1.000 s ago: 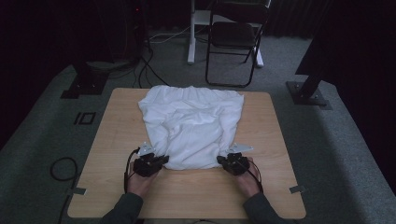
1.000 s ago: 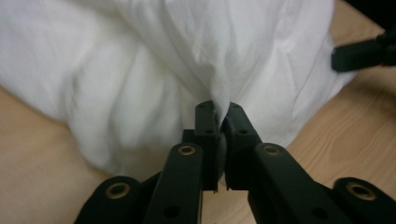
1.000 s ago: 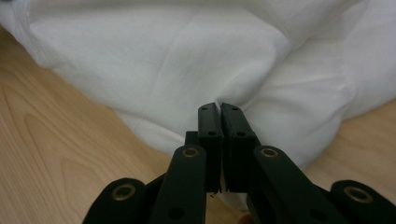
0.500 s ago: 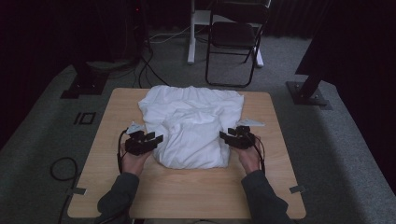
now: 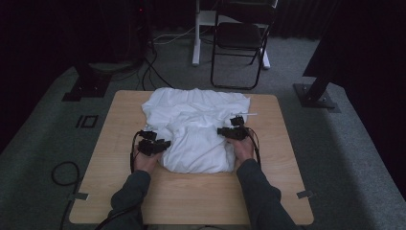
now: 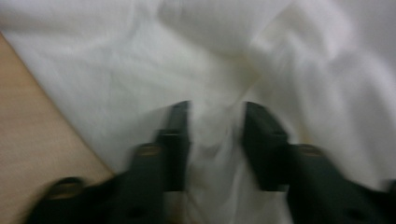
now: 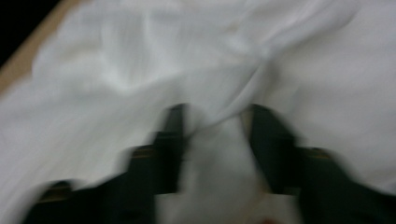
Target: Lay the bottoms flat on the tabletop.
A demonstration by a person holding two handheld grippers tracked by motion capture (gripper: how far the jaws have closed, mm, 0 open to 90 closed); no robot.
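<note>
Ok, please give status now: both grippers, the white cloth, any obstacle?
Left gripper and right gripper just closing, white cloth between jaws. Cloth bunched on table. Nothing in the way.

High view looks forward, down over table [image 5: 110, 158]; tool views close, facing same white cloth [image 5: 196, 129].

A white cloth [image 5: 196, 129] lies rumpled and partly folded over itself, mid-table toward the far edge.

Both tongs views blurred, cloth [image 6: 140, 70] folds indistinct
</note>
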